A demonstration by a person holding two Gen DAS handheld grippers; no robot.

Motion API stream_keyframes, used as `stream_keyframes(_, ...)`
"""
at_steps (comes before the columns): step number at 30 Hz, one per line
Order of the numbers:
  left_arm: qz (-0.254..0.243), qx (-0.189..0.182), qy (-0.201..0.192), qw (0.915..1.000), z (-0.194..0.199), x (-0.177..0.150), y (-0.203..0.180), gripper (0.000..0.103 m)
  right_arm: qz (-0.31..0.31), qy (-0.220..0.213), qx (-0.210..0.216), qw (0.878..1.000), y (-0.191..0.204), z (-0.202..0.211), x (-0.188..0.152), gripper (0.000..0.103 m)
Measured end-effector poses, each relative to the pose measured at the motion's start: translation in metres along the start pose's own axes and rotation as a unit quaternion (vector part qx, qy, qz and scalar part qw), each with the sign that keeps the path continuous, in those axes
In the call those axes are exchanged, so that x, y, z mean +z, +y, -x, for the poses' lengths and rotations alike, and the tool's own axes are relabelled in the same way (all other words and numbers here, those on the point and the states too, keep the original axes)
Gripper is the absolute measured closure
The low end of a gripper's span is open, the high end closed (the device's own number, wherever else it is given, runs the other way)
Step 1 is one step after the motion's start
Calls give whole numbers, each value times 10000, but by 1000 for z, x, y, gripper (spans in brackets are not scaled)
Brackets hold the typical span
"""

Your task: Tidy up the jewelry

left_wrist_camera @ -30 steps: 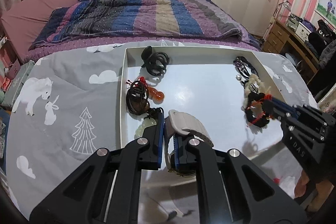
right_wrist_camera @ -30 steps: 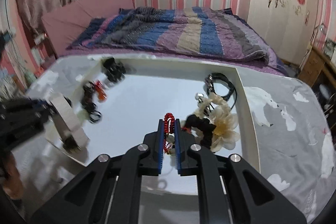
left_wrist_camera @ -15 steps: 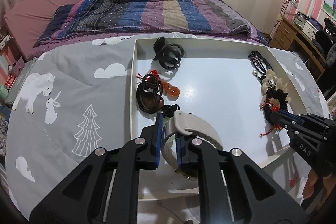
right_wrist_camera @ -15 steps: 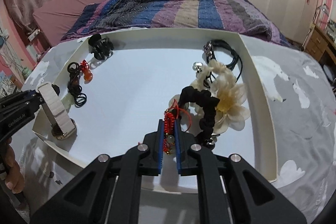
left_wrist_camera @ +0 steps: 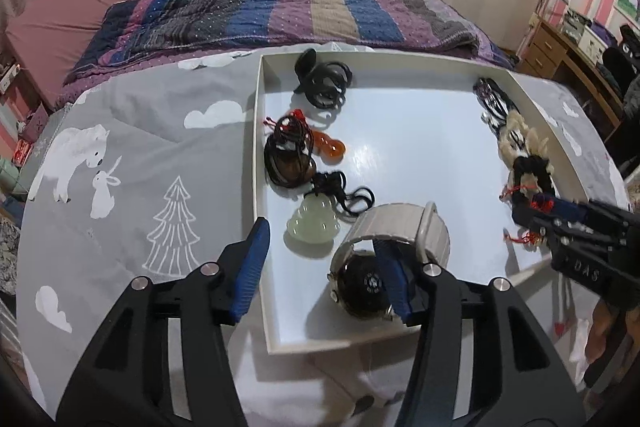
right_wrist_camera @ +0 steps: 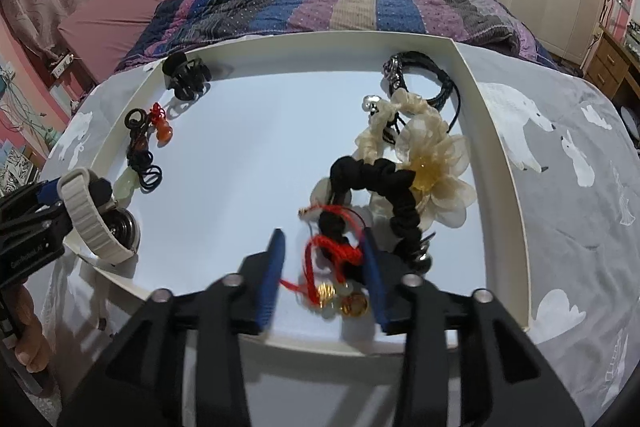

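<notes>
Your left gripper [left_wrist_camera: 322, 267] stands with its jaws parted over the near-left corner of the white tray [left_wrist_camera: 400, 61]; they have just been opening. The wristwatch [left_wrist_camera: 390, 255] with the pale ribbed band lies in that corner, dark face up. The right blue pad crosses in front of the watch, whether touching it or not you cannot tell, while the left pad hangs outside the tray wall, over the grey printed cloth [left_wrist_camera: 132, 187].

Your right gripper [right_wrist_camera: 326, 269] is also parted, its jaws likewise just opening, above the near-right part of the tray. Between its pads lies the red-cord bracelet [right_wrist_camera: 332, 255] with gold and pale beads — neither pad presses on it. The black scrunchie [right_wrist_camera: 376, 183] sits just beyond the bracelet, touching it, and the cream flower hair tie [right_wrist_camera: 436, 163] rests against the scrunchie on the tray's right side. Farther back by the right wall lies a black braided cord bracelet [right_wrist_camera: 424, 75].

Along the tray's left wall, going away from the watch: a pale green gourd pendant [left_wrist_camera: 314, 225] on black cord, just beside the watch; a brown pendant [left_wrist_camera: 290, 167] wrapped in dark cord; an orange gourd charm [left_wrist_camera: 330, 147]; and a black hair claw [left_wrist_camera: 324, 79] near the far-left corner.
</notes>
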State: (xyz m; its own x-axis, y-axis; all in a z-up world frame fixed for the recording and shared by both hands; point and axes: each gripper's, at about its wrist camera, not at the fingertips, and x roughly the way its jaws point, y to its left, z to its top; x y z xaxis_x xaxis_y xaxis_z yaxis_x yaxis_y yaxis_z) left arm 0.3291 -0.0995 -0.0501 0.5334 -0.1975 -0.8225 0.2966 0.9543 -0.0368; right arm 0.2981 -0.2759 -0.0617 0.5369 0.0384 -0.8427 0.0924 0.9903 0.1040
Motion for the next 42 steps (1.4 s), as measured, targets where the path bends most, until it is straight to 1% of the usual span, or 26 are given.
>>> stream_keyframes(1,-45,10,12,10000,2,-1,-1,47,13,28,-32,10000,0,1,0,63)
stream_keyframes(3,-146,108,25,9998,7,-5,-5,39,-8,71,-5,10000,-2,2,-1,61)
stream_keyframes(4,-179,256,-3,9995,10,-7,-5,27,-23,84,5,10000,-2,4,-1,60)
stream_keyframes(5,-211,335,-52,9992,13,-9,-5,22,-32,78,1,10000,-3,6,-1,56)
stream_keyframes(6,-224,290,-114,9993,18,-10,-5,22,-41,61,-10,10000,-3,8,-1,51)
stream_keyframes(8,-165,238,-104,9995,22,-12,-2,21,-53,-20,-77,10000,-4,14,-1,49)
stream_keyframes(14,-76,351,-164,9992,34,-17,5,21,5,-286,-290,9992,-2,35,-4,36)
stream_keyframes(16,-40,383,-156,9991,37,-19,8,21,21,-347,-320,9989,-1,41,-5,33)
stream_keyframes(18,-12,433,-191,9989,42,-22,12,20,7,-424,-334,9985,0,49,-6,33)
stream_keyframes(19,-2,436,-217,9988,45,-23,13,18,11,-454,-336,9984,-1,51,-6,33)
stream_keyframes(20,8,433,-254,9987,48,-24,14,14,19,-497,-350,9981,0,55,-7,33)
stream_keyframes(22,47,438,-426,9981,59,-26,15,8,52,-612,-408,9973,2,64,-9,32)
stream_keyframes(23,52,449,-502,9977,64,-28,15,6,70,-668,-443,9968,3,69,-10,27)
stream_keyframes(24,55,462,-581,9972,71,-29,15,5,84,-731,-480,9961,4,73,-11,23)
stream_keyframes(27,47,473,-701,9964,87,-35,12,3,153,-906,-593,9940,9,89,-17,23)
stream_keyframes(33,131,406,-844,9955,115,-52,10,3,181,-1207,-624,9906,14,127,-37,22)
stream_keyframes(34,143,402,-864,9953,120,-56,10,3,162,-1270,-622,9898,15,135,-42,19)
stream_keyframes(35,138,400,-893,9951,126,-62,9,3,137,-1326,-627,9891,16,142,-47,9)
stream_keyframes(36,131,416,-911,9949,130,-66,8,3,115,-1390,-640,9882,16,149,-52,6)
stream_keyframes(37,124,443,-933,9946,134,-71,7,3,99,-1465,-707,9866,17,158,-60,5)
stream_keyframes(39,141,444,-989,9940,143,-83,4,3,78,-1452,-771,9864,17,166,-71,5)
stream_keyframes(42,211,397,-992,9940,154,-101,0,3,29,-1470,-709,9866,15,179,-95,3)
